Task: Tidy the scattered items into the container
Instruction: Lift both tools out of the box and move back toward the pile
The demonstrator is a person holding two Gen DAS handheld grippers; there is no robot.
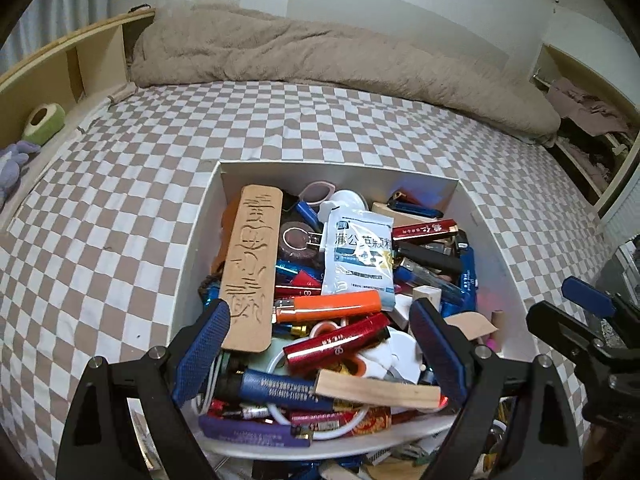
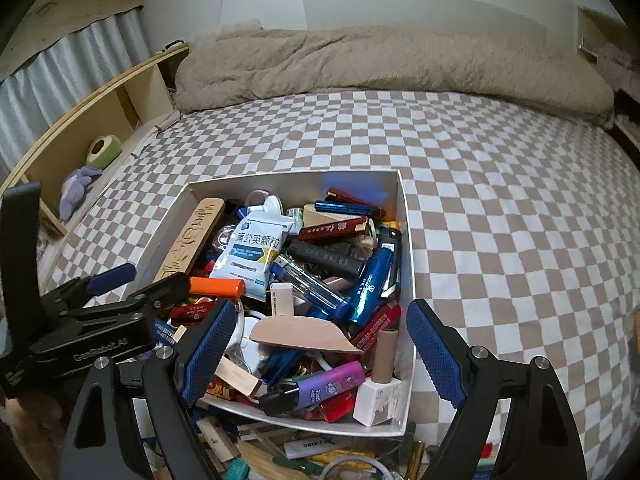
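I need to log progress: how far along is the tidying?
Mostly done: the white cardboard box is heaped with lighters, a carved wooden plank and a white medicine sachet. Nothing is in hand; the left tool and right tool hover open. Left: loose items in front of the box.

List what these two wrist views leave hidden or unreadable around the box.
- Loose items in front of the white box: cut off by the bottom edge in both views and covered by the gripper frames.
- Lower layers of the box: buried under the top items, such as the orange lighter and sachet.
- Left gripper, right gripper: both open, empty.
- Shelf interior: dark, at the left view's edge.
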